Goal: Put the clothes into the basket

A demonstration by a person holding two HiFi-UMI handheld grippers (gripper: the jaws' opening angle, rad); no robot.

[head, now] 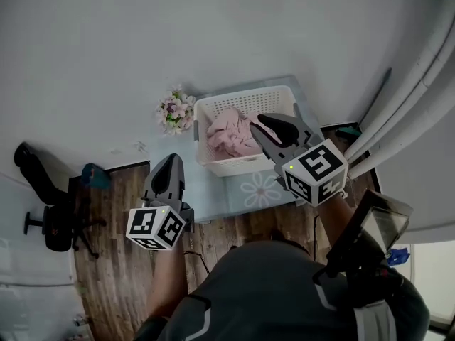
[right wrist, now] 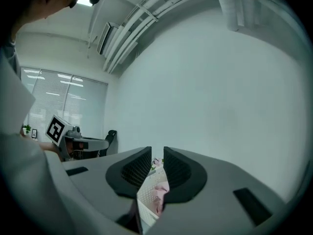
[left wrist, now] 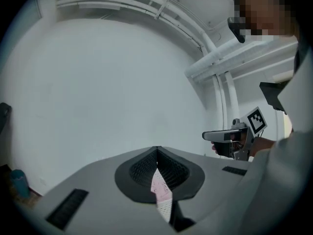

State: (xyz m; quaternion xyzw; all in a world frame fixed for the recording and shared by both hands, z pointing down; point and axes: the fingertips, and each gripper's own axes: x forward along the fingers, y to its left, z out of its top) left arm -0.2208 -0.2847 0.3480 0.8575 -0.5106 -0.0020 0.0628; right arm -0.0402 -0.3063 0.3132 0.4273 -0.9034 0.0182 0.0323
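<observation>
A white slatted basket (head: pixel 239 102) stands on a pale blue mat, with crumpled pink clothes (head: pixel 229 135) inside it. My right gripper (head: pixel 267 124) hovers over the basket's right side. Its jaws stand a narrow gap apart with nothing between them, and the right gripper view shows the basket (right wrist: pixel 145 196) and the pink clothes (right wrist: pixel 159 192) below them. My left gripper (head: pixel 170 162) hangs left of the basket, over the mat's edge. In the left gripper view its tips (left wrist: pixel 156 150) meet, empty, with a strip of pink cloth (left wrist: pixel 159 186) showing beneath.
A bunch of flowers (head: pixel 175 110) sits at the basket's back left corner. A black office chair (head: pixel 53 215) and a small blue object (head: pixel 94 175) stand on the wooden floor to the left. White pipes (head: pixel 409 94) run along the wall at right.
</observation>
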